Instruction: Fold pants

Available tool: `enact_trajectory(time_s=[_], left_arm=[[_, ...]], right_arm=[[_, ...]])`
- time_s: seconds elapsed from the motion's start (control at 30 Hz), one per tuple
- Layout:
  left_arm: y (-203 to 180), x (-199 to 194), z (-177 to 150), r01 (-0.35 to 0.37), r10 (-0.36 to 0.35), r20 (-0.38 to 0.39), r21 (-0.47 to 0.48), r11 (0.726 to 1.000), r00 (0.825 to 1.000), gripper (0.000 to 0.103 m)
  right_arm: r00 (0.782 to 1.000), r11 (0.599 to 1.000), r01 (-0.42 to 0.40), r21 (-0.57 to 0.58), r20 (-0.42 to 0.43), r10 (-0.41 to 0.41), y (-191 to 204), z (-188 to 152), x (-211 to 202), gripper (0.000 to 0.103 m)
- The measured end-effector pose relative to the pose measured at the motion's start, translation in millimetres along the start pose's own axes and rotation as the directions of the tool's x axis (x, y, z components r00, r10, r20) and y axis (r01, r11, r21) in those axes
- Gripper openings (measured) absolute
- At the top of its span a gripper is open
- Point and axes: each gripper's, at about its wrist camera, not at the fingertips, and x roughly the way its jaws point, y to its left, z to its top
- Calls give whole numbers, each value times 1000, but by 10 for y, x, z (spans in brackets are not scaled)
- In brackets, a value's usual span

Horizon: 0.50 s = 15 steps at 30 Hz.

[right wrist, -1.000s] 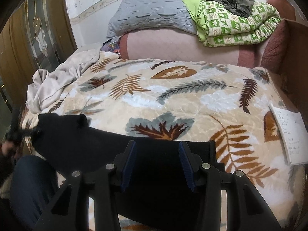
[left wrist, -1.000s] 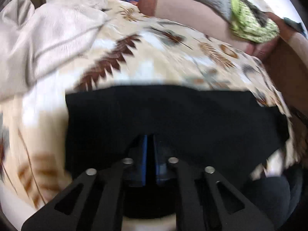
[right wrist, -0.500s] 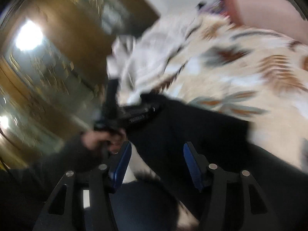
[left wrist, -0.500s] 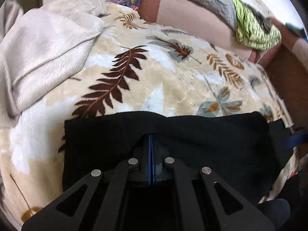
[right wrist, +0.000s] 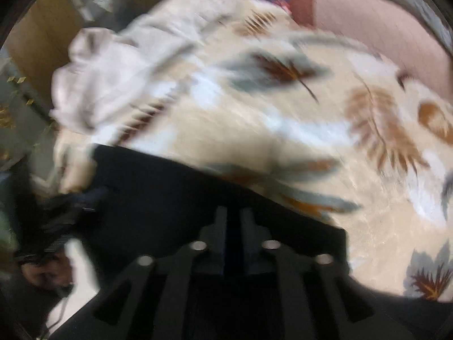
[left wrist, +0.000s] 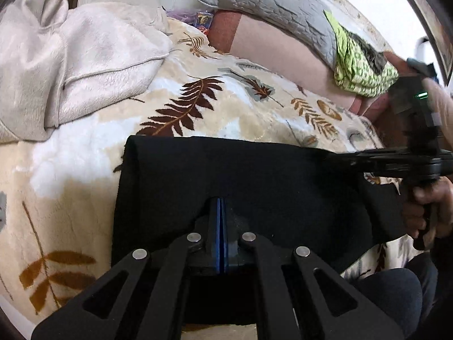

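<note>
Black pants (left wrist: 254, 175) lie as a folded band across the near edge of my bed, on a cream blanket (left wrist: 85, 175) printed with brown, rust and grey leaves. My left tongs (left wrist: 220, 221) are pressed together, their blue pads pinching the near edge of the pants at about the middle of the band. Seen from the left tongs, my right tongs (left wrist: 396, 161) come in from the right side and meet the far right end of the pants, with my right hand (left wrist: 424, 209) wrapped round their handle. The right camera's view is blurred, but my right tongs (right wrist: 233, 226) show their two fingers close together over the black cloth; I cannot tell for sure whether cloth sits between them. From that side the pants (right wrist: 170, 187) run away to the left, where my left hand (right wrist: 45, 272) shows dimly at the edge of the bed. A crumpled pale beige throw (left wrist: 70, 56) is heaped at the far left of the blanket. Along the far side rests a long pink bolster (left wrist: 283, 48), with a grey quilted cover (left wrist: 271, 2) and a folded green patterned blanket (left wrist: 359, 70) on top of it.
</note>
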Motion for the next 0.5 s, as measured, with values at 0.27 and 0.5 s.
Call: enact_trajectory(time_s=[0.27,0.5], left_arm=[[-108,82,-6,-67,62,32,196,978,998,2],[-171,102,197,-130,128,21,181,975,991,1]], right_arm=[[992,987,-119,112,-20,122,-658,-474,-17,0],[984,955,-93,281,174,45,-1119,-972,-902,63]])
